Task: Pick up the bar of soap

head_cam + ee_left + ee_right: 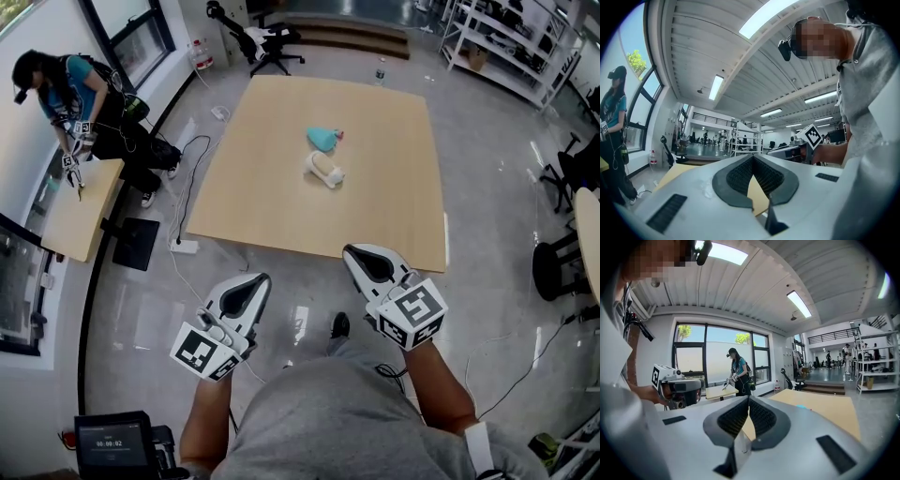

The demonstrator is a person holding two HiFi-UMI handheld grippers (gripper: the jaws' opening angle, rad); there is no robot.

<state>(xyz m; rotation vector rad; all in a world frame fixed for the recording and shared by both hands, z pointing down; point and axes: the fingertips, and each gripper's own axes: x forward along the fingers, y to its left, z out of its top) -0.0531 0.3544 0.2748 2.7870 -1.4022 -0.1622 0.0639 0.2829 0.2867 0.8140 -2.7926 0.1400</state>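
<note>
white item [324,170]: too small to tell if soap | teal item [323,138]: too small to identify | wooden table [675,174]: left gripper view, mostly hidden behind left gripper [753,156] body | round table [589,234]: cut by right edge | screen device [114,443]: readout too small, cut by bottom edge

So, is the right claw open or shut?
Shut. The right claw has both tips touching, with nothing held between them.
</note>
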